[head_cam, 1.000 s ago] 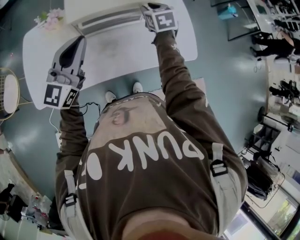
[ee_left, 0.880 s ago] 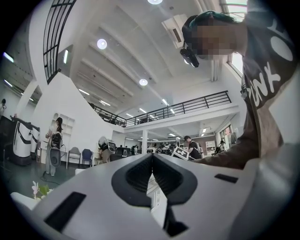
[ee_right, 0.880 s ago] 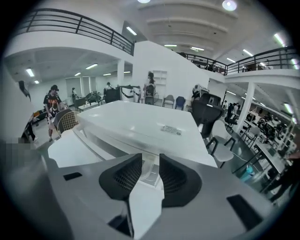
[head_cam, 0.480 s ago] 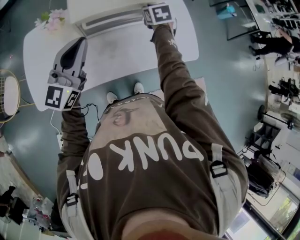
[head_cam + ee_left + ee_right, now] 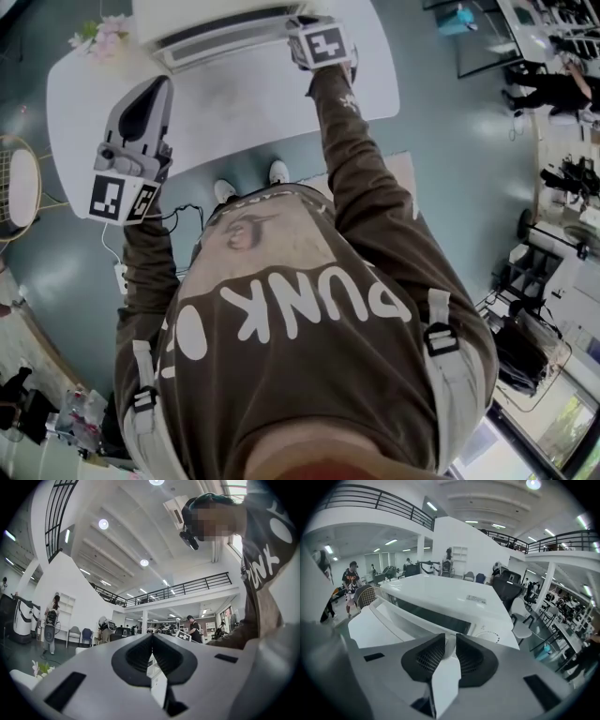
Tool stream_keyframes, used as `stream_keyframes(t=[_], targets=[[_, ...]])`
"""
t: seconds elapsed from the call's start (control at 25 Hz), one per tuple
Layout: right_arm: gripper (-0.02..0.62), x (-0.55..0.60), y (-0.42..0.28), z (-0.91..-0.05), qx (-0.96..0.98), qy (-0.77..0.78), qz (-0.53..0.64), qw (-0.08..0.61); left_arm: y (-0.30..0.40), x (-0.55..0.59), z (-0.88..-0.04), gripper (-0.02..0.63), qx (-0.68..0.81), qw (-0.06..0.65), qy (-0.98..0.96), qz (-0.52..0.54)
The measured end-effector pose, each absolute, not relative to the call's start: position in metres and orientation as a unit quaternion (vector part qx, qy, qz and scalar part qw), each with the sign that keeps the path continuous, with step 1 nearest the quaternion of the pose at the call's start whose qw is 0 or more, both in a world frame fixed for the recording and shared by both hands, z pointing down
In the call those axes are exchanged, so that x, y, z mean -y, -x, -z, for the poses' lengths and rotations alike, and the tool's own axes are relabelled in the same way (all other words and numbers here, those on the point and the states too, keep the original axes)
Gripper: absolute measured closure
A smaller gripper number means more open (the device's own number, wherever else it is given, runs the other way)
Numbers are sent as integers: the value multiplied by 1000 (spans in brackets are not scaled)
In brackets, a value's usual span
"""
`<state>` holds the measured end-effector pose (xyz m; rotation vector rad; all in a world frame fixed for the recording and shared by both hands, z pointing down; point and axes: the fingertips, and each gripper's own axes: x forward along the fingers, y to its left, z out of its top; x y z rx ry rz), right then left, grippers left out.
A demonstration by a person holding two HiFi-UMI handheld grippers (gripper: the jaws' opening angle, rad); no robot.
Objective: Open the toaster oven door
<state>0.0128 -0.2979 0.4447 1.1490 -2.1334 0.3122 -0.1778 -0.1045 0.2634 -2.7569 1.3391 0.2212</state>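
Table, head view: table (image 5: 244,112) on grey-green floor; toaster oven (image 5: 202,17) sat at its far edge.
Writing, head view: my shirt (image 5: 309,309) read "PUNK".
Left gripper view: my left gripper (image 5: 151,638) was pressed together, empty.
Right gripper view: my right gripper (image 5: 450,638) had just been closing; it pinched the door handle (image 5: 450,645).
Handling: I judged the door (image 5: 426,614) rigid, glass-fronted, smooth; best held by that handle.
Label: top sticker (image 5: 477,599) unreadable.

One toaster oven (image 5: 440,595) is listed. One white table (image 5: 262,103) is recorded. Two grippers are counted: a left gripper (image 5: 155,84) and a right gripper (image 5: 450,641). Two marker cubes are noted: a left cube (image 5: 122,195) and a right cube (image 5: 322,45). One bunch of flowers (image 5: 98,36) is entered. Two shoes are tallied: a first shoe (image 5: 222,192) and a second shoe (image 5: 278,172). One round wire basket (image 5: 17,183) is logged.
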Motion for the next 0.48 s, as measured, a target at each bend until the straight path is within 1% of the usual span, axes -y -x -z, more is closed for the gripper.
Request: stream_keyframes(t=[0.24,0.48], targets=[[511,268,-24,-462,814,-462,-104,337,163,101,-268,601,-429,28,900,-68],[512,241,-36,-471,809,-510,-50,287,154,97,-268,601,-424,24,903,-65]])
